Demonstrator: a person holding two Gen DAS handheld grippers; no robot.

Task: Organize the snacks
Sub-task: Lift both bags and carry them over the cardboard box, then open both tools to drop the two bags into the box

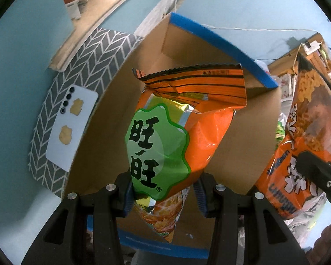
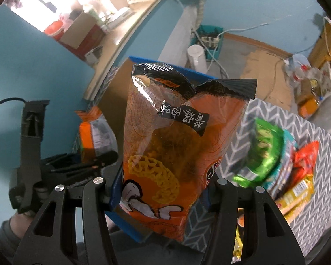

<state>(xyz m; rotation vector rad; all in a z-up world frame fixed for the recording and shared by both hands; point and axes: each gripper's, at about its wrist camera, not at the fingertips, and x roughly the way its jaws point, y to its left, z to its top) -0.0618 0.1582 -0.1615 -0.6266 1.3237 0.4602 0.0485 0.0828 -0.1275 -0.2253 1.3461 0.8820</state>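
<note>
My left gripper (image 1: 163, 196) is shut on the lower part of an orange snack bag with a green badge (image 1: 165, 145). The bag hangs over the inside of a cardboard box with a blue rim (image 1: 220, 39). My right gripper (image 2: 165, 194) is shut on an orange bag with a black top and a curly-snack picture (image 2: 176, 143), held beside the same box (image 2: 119, 198). That second bag (image 1: 309, 121) shows at the right of the left wrist view, with a right finger (image 1: 315, 174) on it. In the right wrist view the left gripper (image 2: 83, 165) and its bag (image 2: 92, 137) are at the left.
A pile of loose snack packets, green (image 2: 264, 154), red (image 2: 304, 159) and yellow (image 2: 298, 196), lies on a grey chevron cloth (image 2: 264, 114). A pale blue phone (image 1: 70, 128) lies on the cloth left of the box. Cables and clutter cover the floor beyond.
</note>
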